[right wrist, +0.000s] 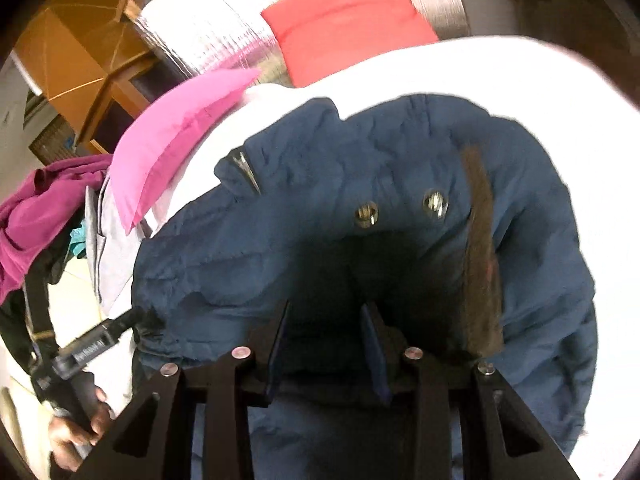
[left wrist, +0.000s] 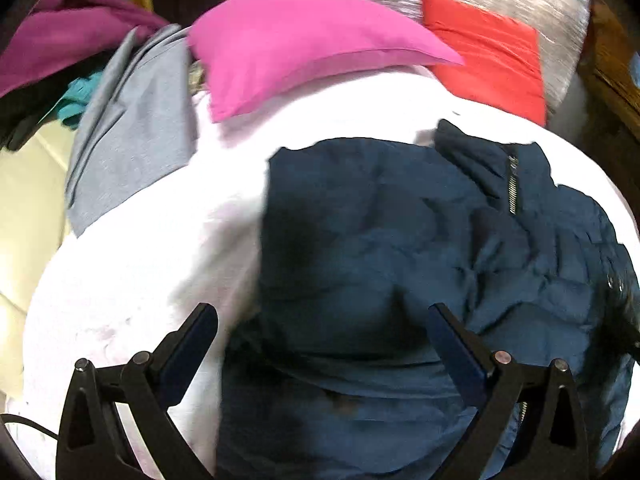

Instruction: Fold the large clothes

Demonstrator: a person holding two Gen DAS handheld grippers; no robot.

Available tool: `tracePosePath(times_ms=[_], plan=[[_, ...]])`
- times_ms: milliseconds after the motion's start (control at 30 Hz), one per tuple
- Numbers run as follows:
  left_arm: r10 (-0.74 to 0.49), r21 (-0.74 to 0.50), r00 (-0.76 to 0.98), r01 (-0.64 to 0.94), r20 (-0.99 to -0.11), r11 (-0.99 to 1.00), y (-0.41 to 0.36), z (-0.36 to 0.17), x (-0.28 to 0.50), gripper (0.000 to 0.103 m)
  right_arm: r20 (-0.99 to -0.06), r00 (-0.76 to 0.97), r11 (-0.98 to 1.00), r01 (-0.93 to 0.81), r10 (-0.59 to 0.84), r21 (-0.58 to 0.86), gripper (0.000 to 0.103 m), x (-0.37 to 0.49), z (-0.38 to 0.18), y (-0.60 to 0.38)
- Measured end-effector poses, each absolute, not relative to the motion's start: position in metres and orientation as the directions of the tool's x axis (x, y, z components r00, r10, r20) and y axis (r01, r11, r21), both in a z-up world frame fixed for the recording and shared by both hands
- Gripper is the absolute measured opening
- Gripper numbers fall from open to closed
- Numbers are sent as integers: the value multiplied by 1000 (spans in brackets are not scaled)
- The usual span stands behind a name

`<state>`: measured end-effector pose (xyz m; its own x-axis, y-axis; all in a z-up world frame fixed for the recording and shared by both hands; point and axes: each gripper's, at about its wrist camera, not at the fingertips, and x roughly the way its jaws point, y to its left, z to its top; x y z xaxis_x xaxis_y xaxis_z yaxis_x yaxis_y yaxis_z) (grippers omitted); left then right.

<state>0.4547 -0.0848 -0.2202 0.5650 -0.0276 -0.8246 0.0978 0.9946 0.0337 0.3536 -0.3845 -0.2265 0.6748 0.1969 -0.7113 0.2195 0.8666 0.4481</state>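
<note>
The left gripper (left wrist: 322, 316) hovers with its two dark fingers (left wrist: 200, 328) spread wide apart, nothing between them. The right gripper (right wrist: 326, 320) holds its blue-padded fingers (right wrist: 370, 332) parallel with a narrower gap, and whether they pinch anything cannot be told. In the right wrist view, the person's left hand (right wrist: 86, 424) grips its tool's handle.

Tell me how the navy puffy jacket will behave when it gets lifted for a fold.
The navy jacket will probably be floppy: its quilted shell lies crumpled on the white sheet. It likely feels light for its bulk, being puffed. The smooth fabric may slip from the left tool, open above it, so a thicker pinch seems safer.
</note>
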Motion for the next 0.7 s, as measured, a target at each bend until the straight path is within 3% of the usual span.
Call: tracePosePath(times_ms=[100, 200, 367, 533, 700], plan=[[25, 74, 546, 69, -838, 995, -79, -232, 460, 103, -708, 688, 878, 229, 159, 420, 40, 349, -219, -386], [55, 115, 484, 96, -873, 989, -81, -258, 468, 103, -747, 645, 864, 274, 161, 423, 49, 354, -233, -391], [-13, 20, 436, 70, -900, 997, -70, -264, 470, 103, -795, 584, 881, 278, 162, 383, 53, 368, -253, -386], [13, 63, 505, 83, -863, 995, -74, -240, 460, 103, -786, 595, 876, 278, 166, 395, 54, 365, -249, -386], [-42, 24, 577, 107, -816, 994, -78, -213, 449, 103, -712, 681, 880, 217, 173, 422, 54, 353, -224, -380]])
